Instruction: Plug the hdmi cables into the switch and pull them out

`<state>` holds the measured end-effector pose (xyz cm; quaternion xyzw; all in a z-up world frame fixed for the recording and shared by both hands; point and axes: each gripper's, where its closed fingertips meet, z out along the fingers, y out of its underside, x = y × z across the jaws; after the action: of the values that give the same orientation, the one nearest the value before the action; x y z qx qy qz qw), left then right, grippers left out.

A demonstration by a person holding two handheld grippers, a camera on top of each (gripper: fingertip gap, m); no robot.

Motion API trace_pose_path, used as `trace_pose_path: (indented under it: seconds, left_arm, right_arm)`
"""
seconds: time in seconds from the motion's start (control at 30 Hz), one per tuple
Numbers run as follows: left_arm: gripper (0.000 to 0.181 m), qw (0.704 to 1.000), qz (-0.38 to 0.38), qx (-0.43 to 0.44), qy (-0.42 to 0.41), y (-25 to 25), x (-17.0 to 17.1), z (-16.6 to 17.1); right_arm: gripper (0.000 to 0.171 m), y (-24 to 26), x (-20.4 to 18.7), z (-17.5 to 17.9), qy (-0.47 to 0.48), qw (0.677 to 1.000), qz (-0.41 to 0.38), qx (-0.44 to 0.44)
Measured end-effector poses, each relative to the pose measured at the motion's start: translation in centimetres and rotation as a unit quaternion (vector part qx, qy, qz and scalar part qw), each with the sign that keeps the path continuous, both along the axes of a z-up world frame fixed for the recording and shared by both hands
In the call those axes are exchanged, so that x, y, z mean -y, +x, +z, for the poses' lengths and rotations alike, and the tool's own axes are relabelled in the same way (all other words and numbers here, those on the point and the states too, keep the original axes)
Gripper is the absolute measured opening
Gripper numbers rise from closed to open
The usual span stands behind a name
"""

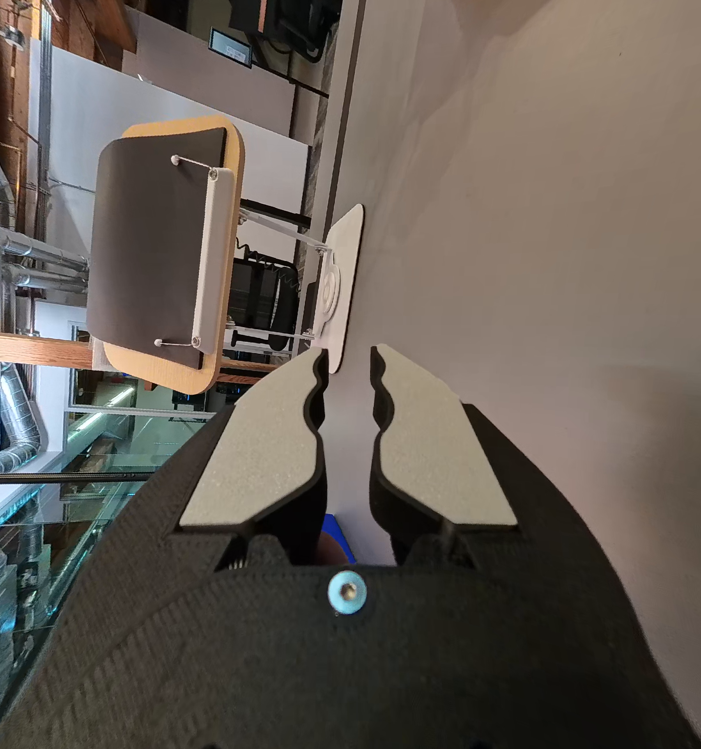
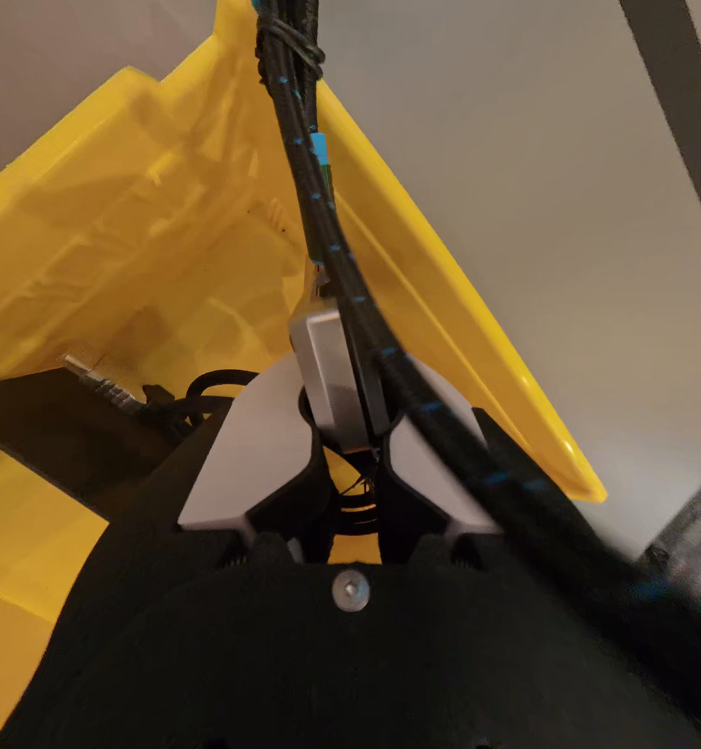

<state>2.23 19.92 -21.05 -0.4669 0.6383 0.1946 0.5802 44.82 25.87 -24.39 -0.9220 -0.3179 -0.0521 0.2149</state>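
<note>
In the right wrist view my right gripper (image 2: 351, 377) is shut on a small silver box, the switch (image 2: 322, 364), held over a yellow bin (image 2: 138, 210). A black braided cable with blue flecks (image 2: 324, 227) runs from a tied bundle (image 2: 292, 44) at the top, along the switch and across my right finger. A loose metal cable plug (image 2: 97, 383) lies at the left on a black block (image 2: 57, 437). In the left wrist view my left gripper (image 1: 348, 352) is open a little and empty, rolled sideways over the grey table (image 1: 543, 283). No cable or switch shows there.
In the left wrist view a white stand base (image 1: 343, 283) sits on the table just beyond the fingertips and carries a wooden board with a black pad (image 1: 158, 251). Chairs and pipes show behind it. A dark table edge (image 2: 673, 101) crosses the right wrist view.
</note>
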Motion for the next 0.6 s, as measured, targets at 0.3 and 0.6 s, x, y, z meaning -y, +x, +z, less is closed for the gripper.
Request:
trace_pose_path:
  seconds: [0.3, 0.6]
  left_arm:
    - [0.019, 1.0, -0.001, -0.007, -0.003, -0.1, 0.1, -0.3]
    - [0.02, 1.0, 0.005, -0.012, -0.006, -0.3, 0.0, -0.1]
  right_arm:
    - [0.028, -1.9, -0.6, -3.3, -0.048, 0.997, -0.006, -0.068]
    - [0.051, -1.6, -1.0, -2.2, -0.117, 0.991, -0.056, 0.027]
